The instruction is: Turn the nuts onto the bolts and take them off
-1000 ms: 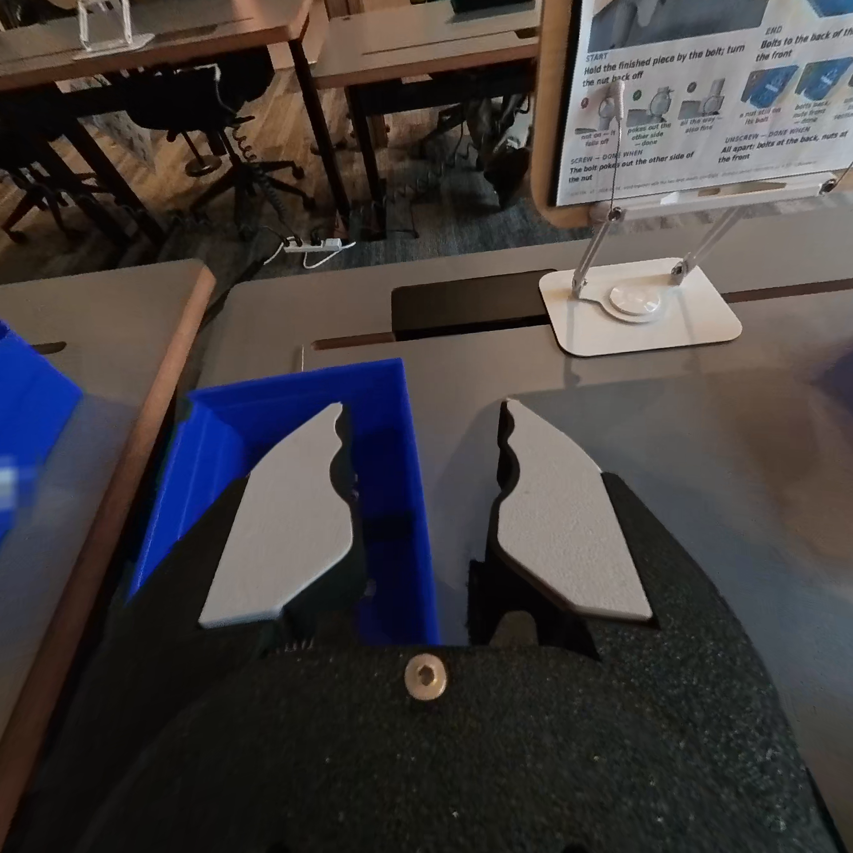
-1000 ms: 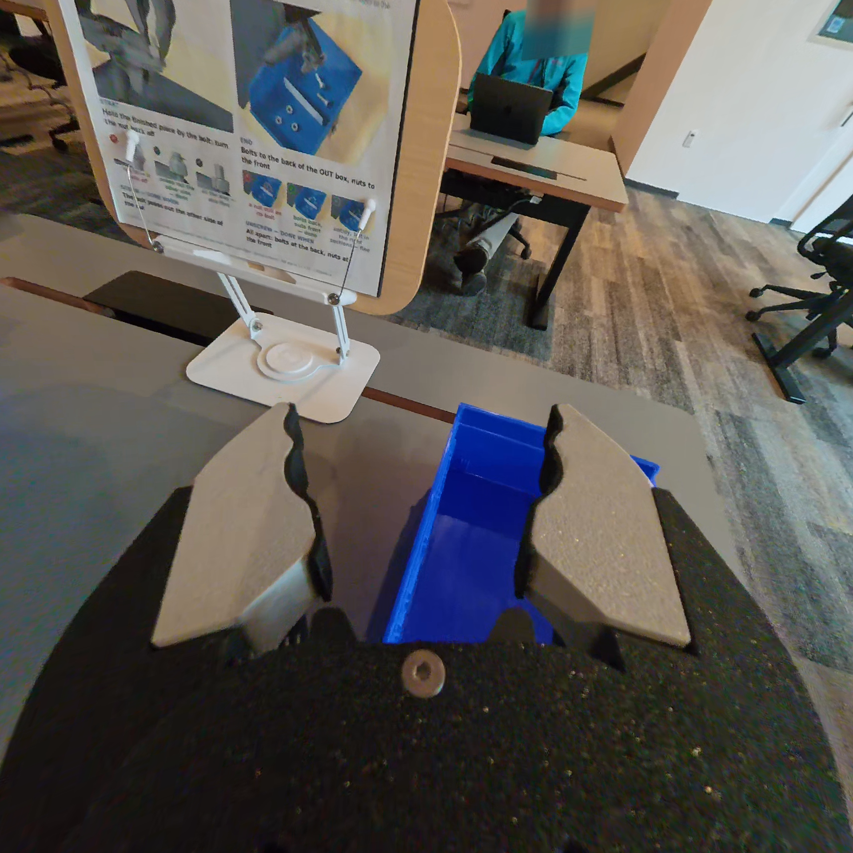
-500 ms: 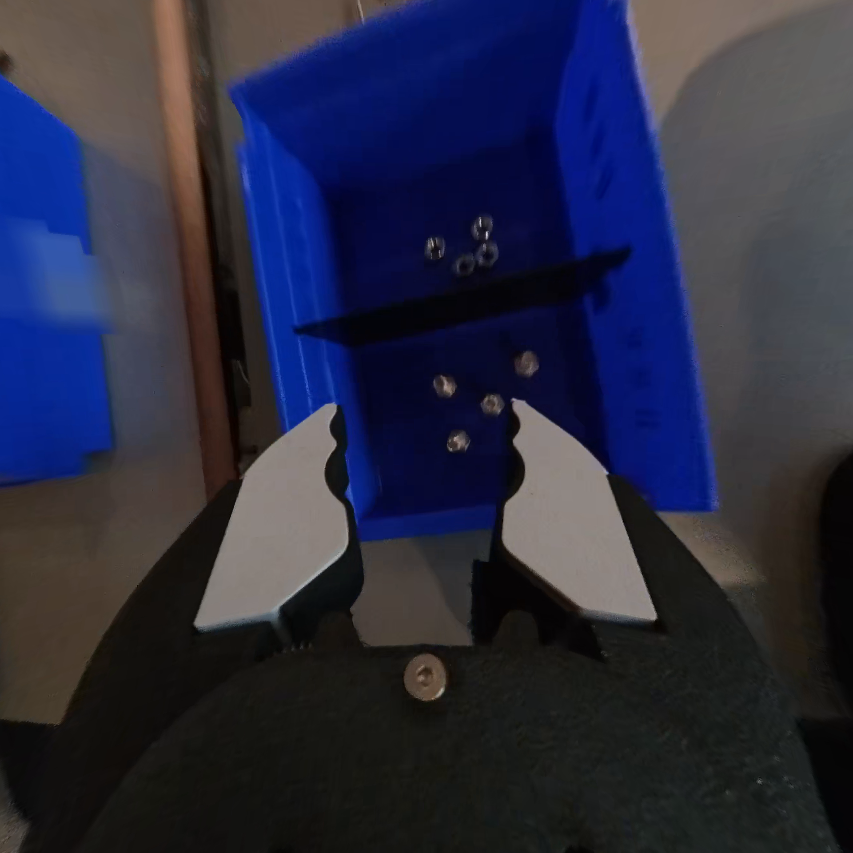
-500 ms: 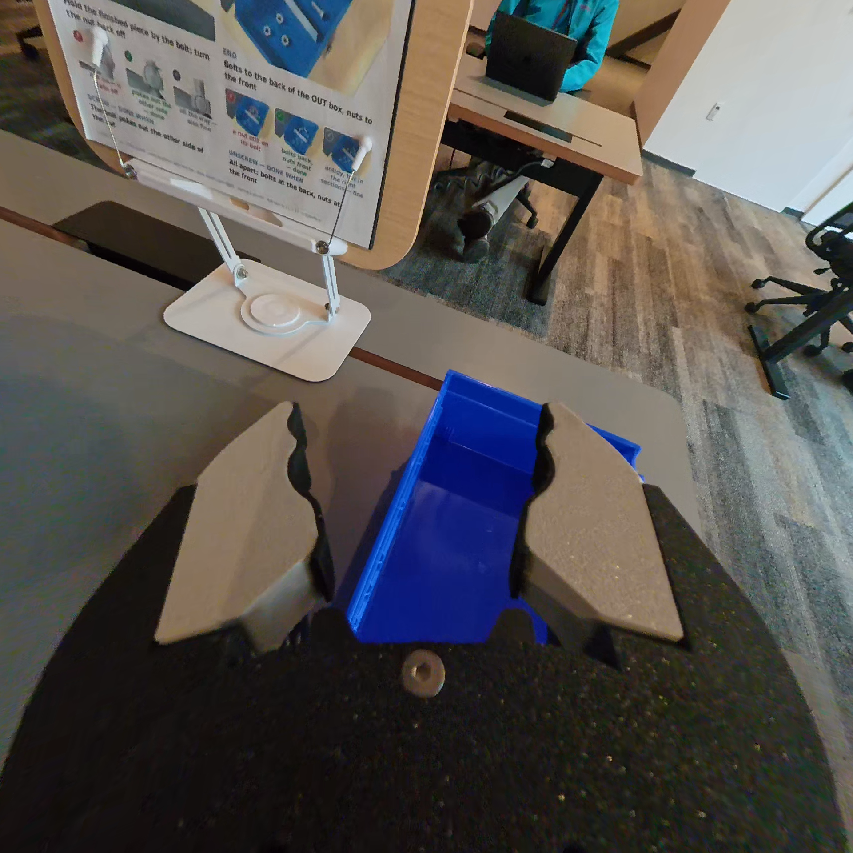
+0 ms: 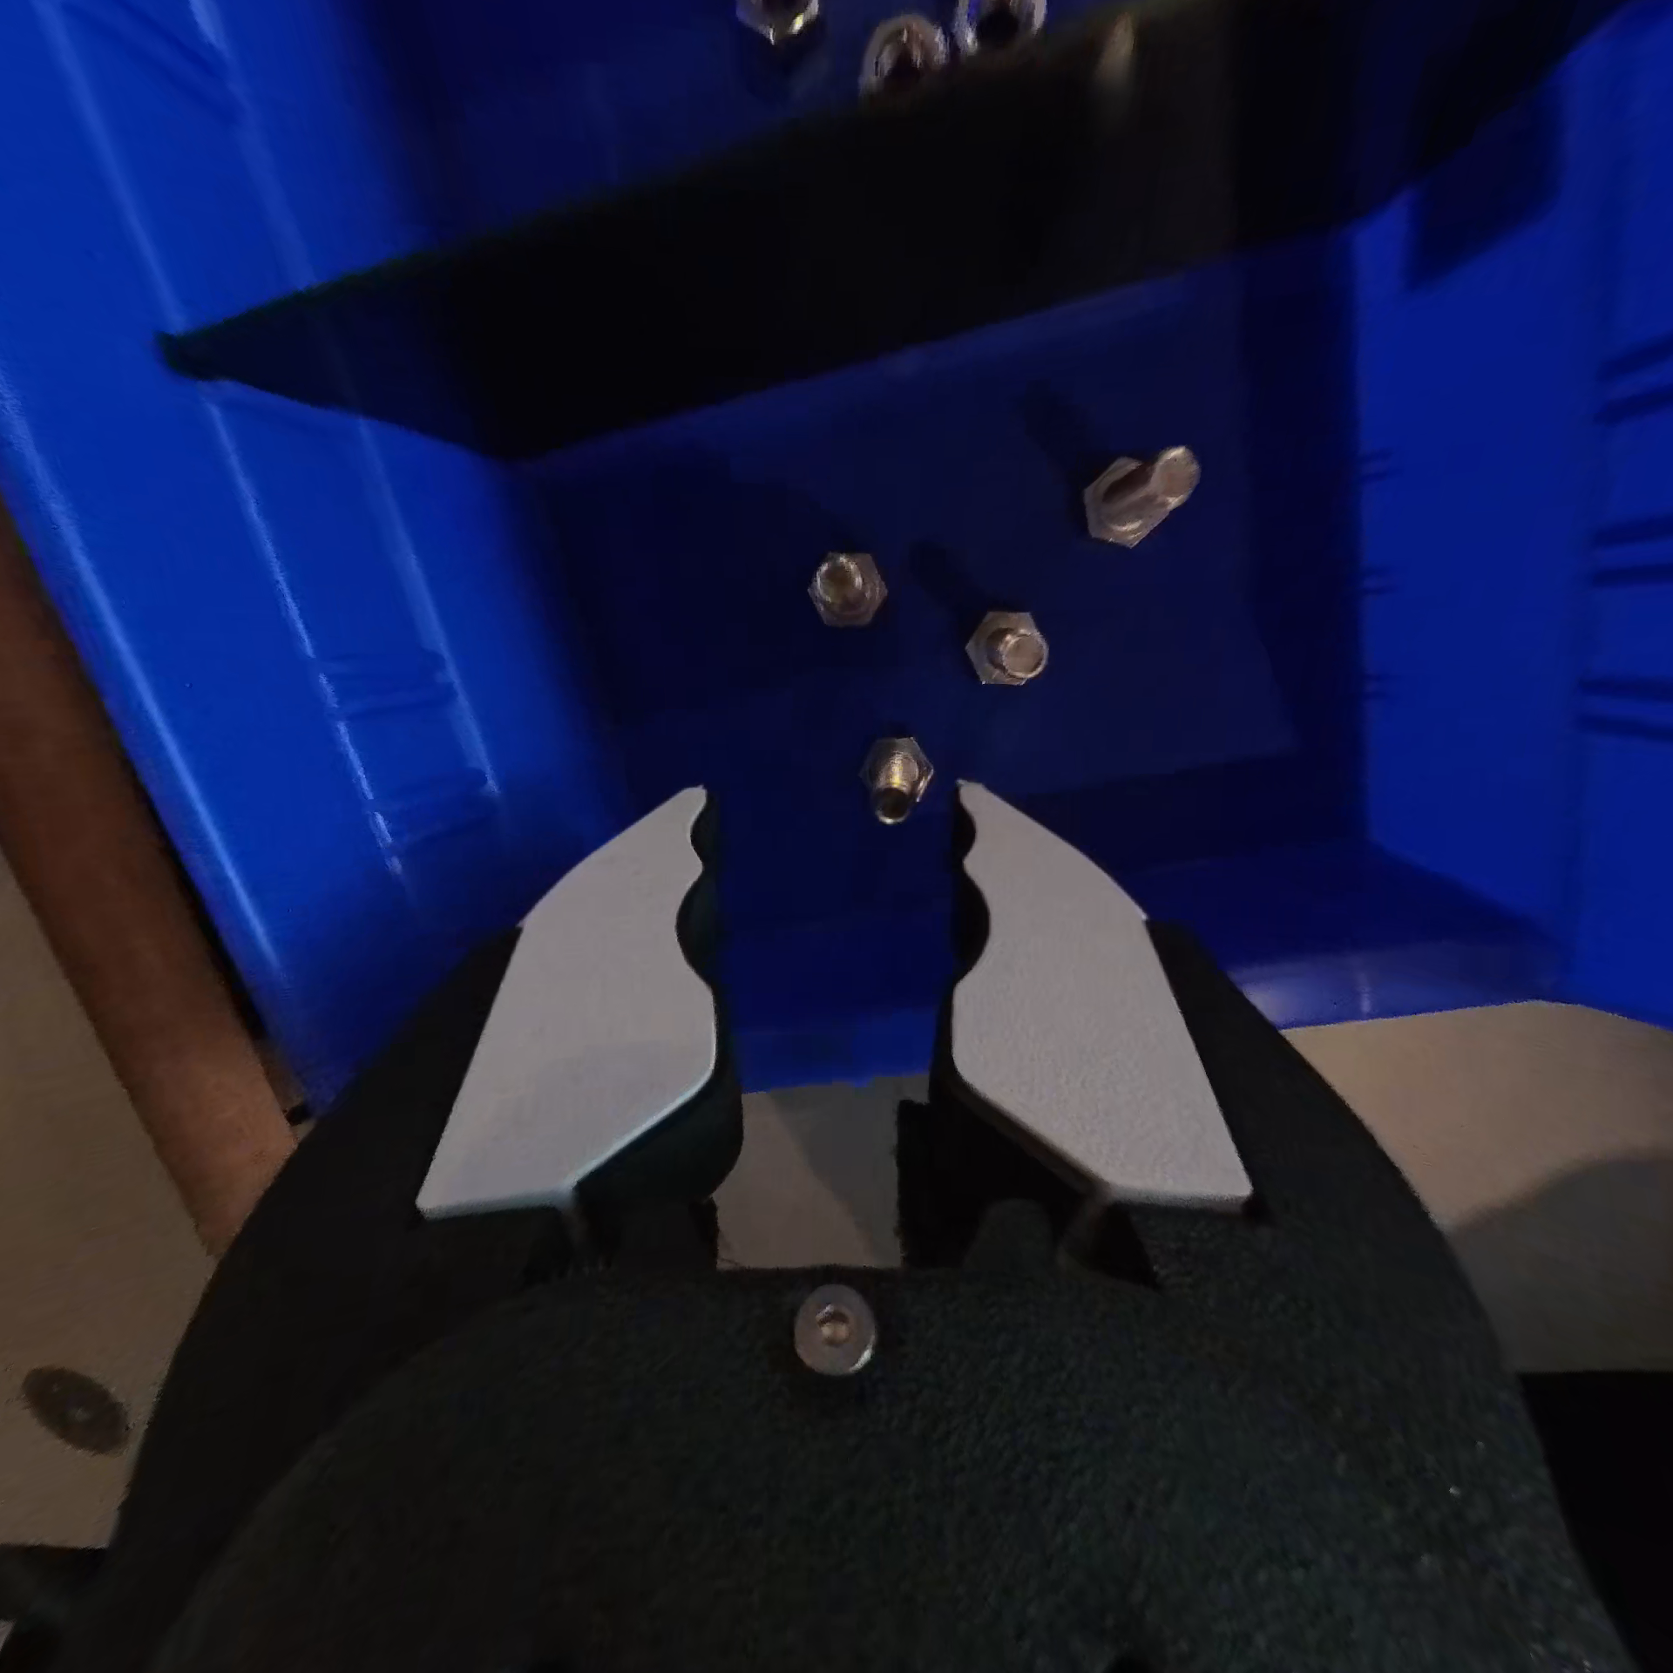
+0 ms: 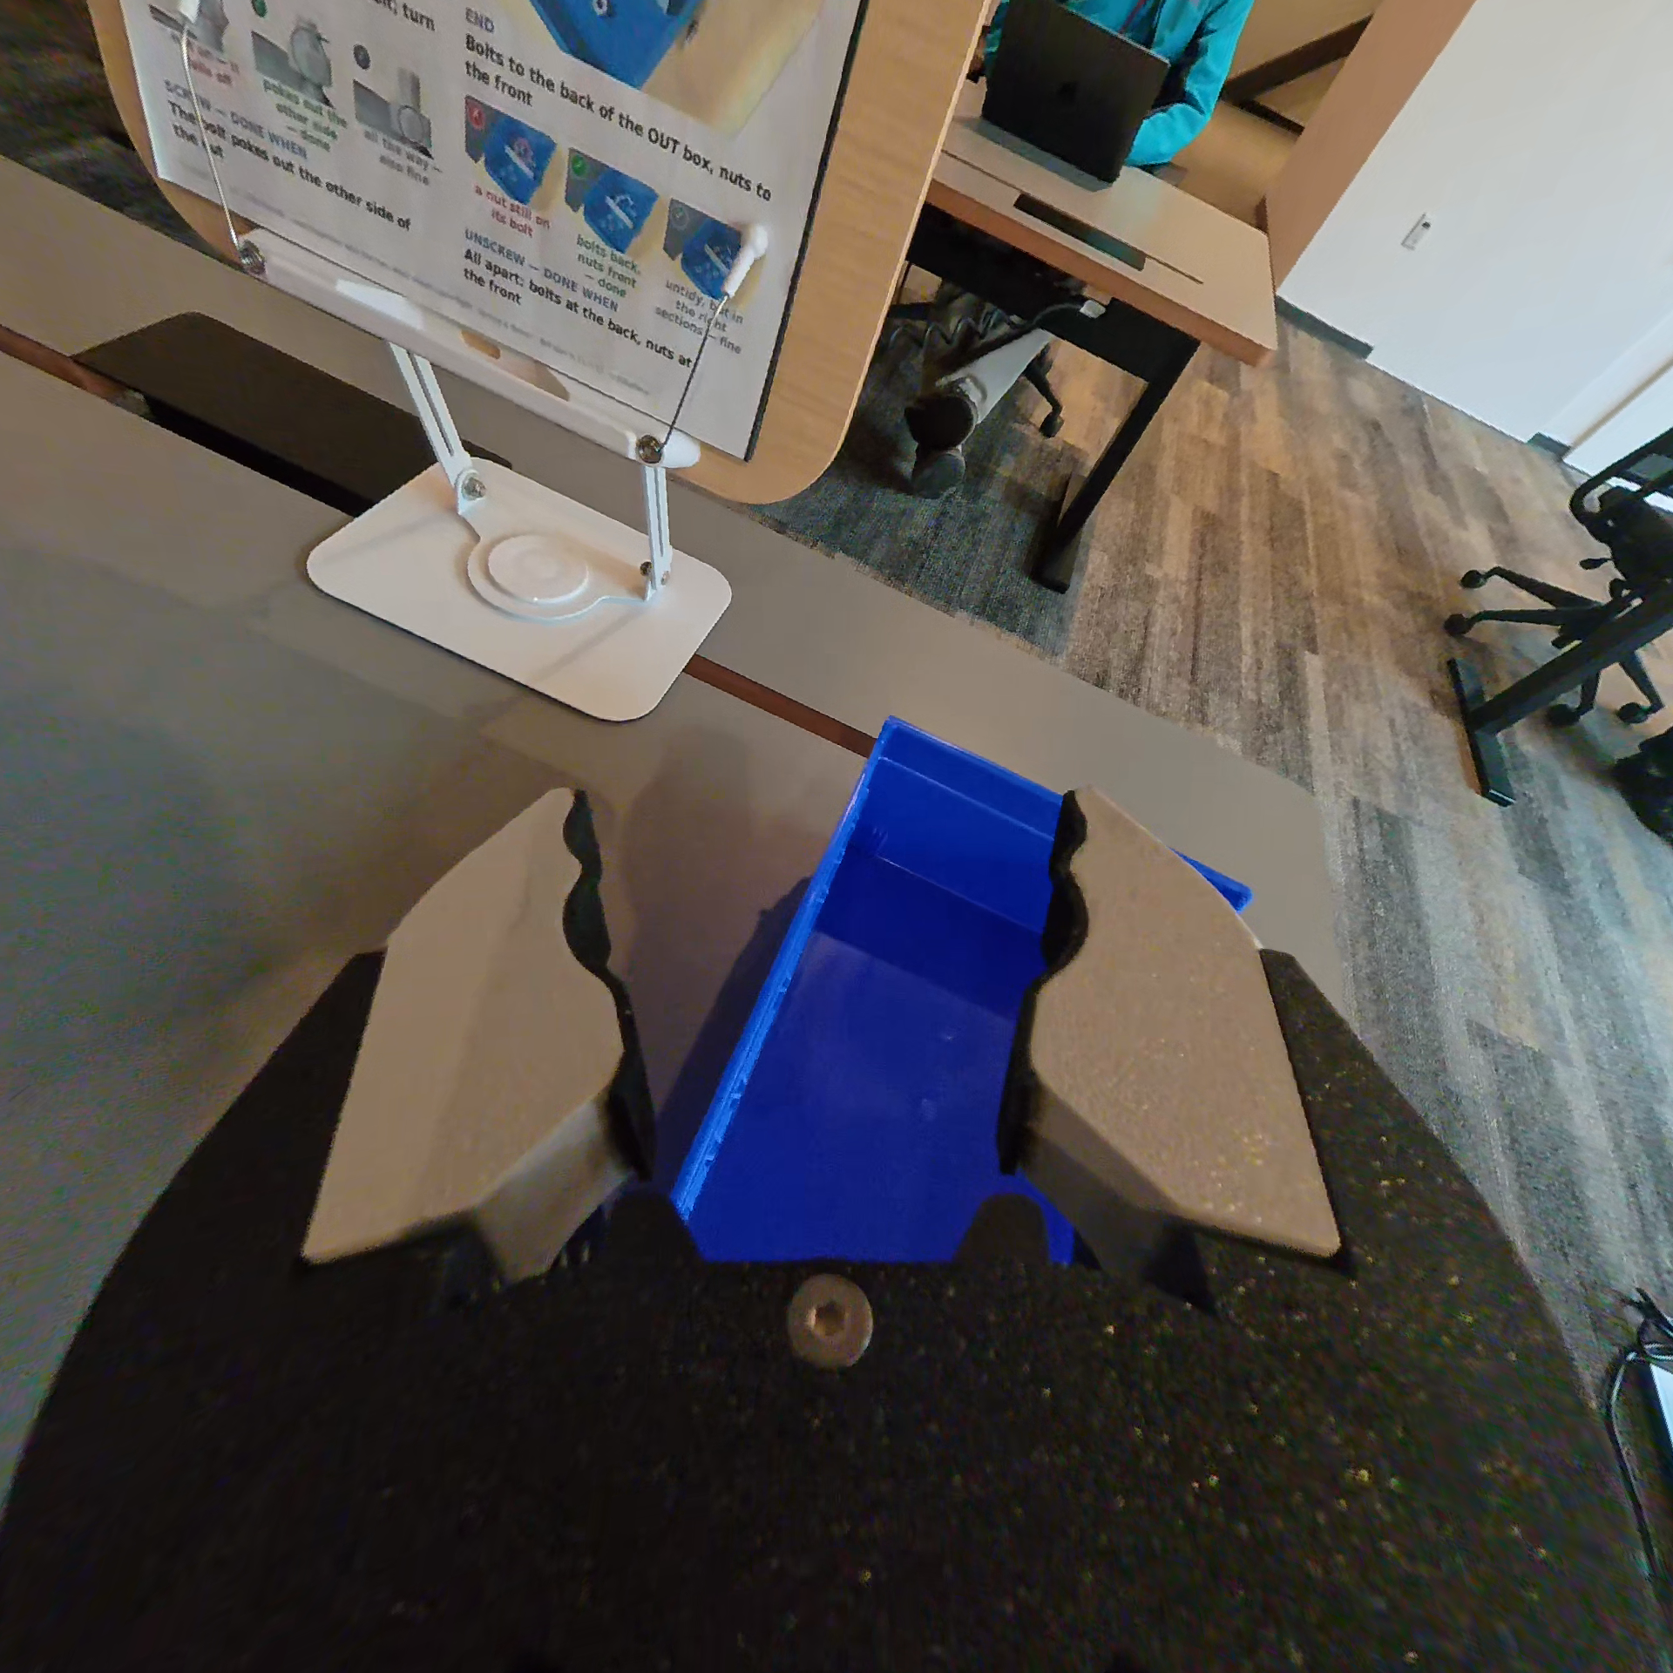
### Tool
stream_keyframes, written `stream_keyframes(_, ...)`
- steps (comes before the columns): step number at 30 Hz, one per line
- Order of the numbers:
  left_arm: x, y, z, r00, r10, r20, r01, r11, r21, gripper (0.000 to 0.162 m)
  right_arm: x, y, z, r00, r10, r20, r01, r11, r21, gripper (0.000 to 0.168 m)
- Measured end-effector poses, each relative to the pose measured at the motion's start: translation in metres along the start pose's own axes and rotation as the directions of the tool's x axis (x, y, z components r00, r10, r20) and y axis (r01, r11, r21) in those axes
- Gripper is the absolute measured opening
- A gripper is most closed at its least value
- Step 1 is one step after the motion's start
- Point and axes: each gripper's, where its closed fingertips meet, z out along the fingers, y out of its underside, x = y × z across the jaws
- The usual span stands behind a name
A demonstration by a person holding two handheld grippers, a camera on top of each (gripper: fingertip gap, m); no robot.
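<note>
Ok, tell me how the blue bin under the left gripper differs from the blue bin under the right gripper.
The left gripper's bin holds metal hardware: four bolts standing in its near section and nuts beyond; the right gripper's bin looks empty.
The left bin has a black divider across it; the right bin shows none.
The left bin sits in dim shadow; the right bin is brightly lit.
Both are blue plastic, on the grey table, with open fingers above them.

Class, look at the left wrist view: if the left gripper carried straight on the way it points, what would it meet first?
Probably the nearest bolt, standing just ahead of the open left gripper in the blue bin's front compartment; depth is unclear, so it may reach the bin floor beside it.
</note>
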Motion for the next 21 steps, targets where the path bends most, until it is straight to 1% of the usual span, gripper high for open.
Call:
stream_keyframes(4,0.001,0.003,0.009,1.000,-0.014,-0.026,0.014,1.000,-0.009,0.044,0.002,0.000,-0.001,1.000,0.003,-0.005,-0.003,1.000,0.002,0.095)
stream_keyframes(7,0.001,0.003,0.012,0.999,-0.029,-0.045,0.029,1.000,-0.005,0.035,0.004,0.000,-0.002,1.000,0.007,-0.015,-0.007,1.000,0.005,0.095)
stream_keyframes(11,0.007,0.000,0.014,0.996,-0.026,-0.081,0.026,1.000,0.002,0.028,0.006,0.002,-0.002,1.000,0.014,-0.022,-0.014,1.000,-0.001,0.095)
stream_keyframes(12,0.009,0.000,0.015,0.996,-0.022,-0.090,0.022,1.000,-0.003,0.024,0.007,0.003,-0.002,1.000,0.015,-0.025,-0.015,1.000,-0.004,0.095)
stream_keyframes(13,0.011,-0.001,0.014,0.995,-0.016,-0.103,0.016,1.000,0.000,0.011,0.007,0.003,-0.001,1.000,0.015,-0.026,-0.015,1.000,-0.005,0.095)
stream_keyframes(18,0.013,-0.004,0.012,0.995,0.014,-0.100,-0.013,1.000,0.008,0.010,0.009,0.005,-0.002,0.999,0.017,-0.036,-0.017,1.000,-0.014,0.096)
stream_keyframes(21,0.014,-0.010,-0.001,0.996,0.031,-0.082,-0.029,0.999,0.027,0.010,0.009,0.005,-0.001,0.999,0.010,-0.031,-0.010,1.000,-0.019,0.096)
